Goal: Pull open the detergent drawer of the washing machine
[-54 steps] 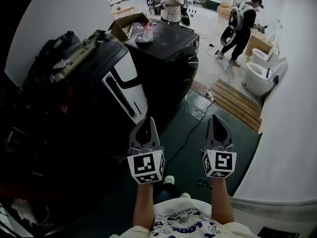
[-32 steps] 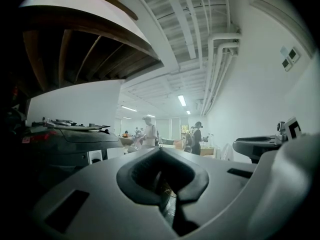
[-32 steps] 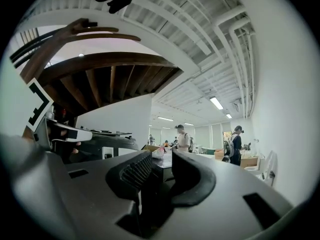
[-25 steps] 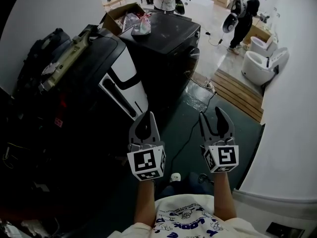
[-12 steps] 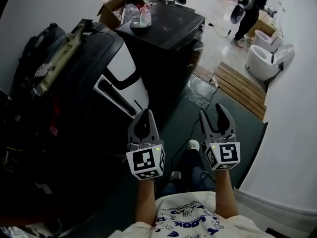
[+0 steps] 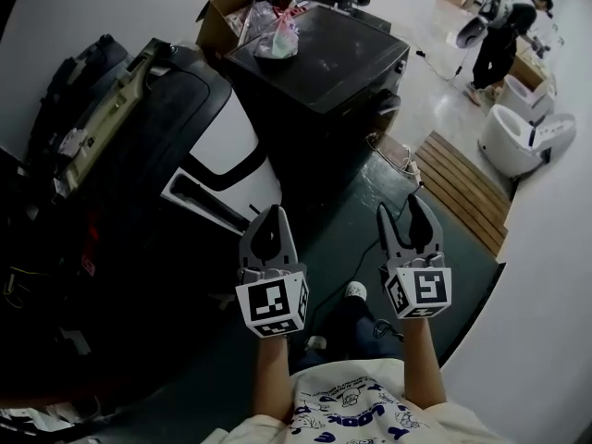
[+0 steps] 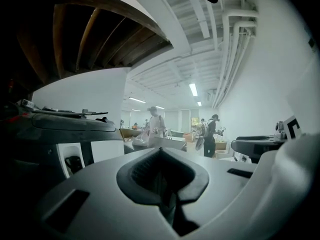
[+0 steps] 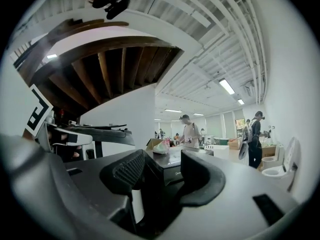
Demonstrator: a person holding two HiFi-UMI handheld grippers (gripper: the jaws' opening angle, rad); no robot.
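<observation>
The dark washing machine (image 6: 324, 72) stands ahead of me, its round door (image 6: 387, 105) facing right; I cannot make out its detergent drawer. Both grippers hang in the air well short of it, over the green floor. My left gripper (image 6: 269, 213) is shut with nothing in it, its jaws closed together in the left gripper view (image 7: 160, 154). My right gripper (image 6: 413, 209) is open and holds nothing. In the right gripper view (image 8: 162, 169) the washing machine (image 8: 172, 165) shows far off between the jaws.
A large black-and-white machine (image 6: 222, 146) stands close on my left. A plastic bag (image 6: 277, 40) lies on the washer's top beside a cardboard box (image 6: 231, 17). A cable (image 6: 356, 239) runs across the floor. A wooden pallet (image 6: 462, 188), toilets (image 6: 527, 137) and a person (image 6: 504, 26) are to the right.
Both grippers and I have moved forward toward the washing machine, which now looks larger and nearer. The right gripper's jaws, together in the earliest frame, have stood apart since.
</observation>
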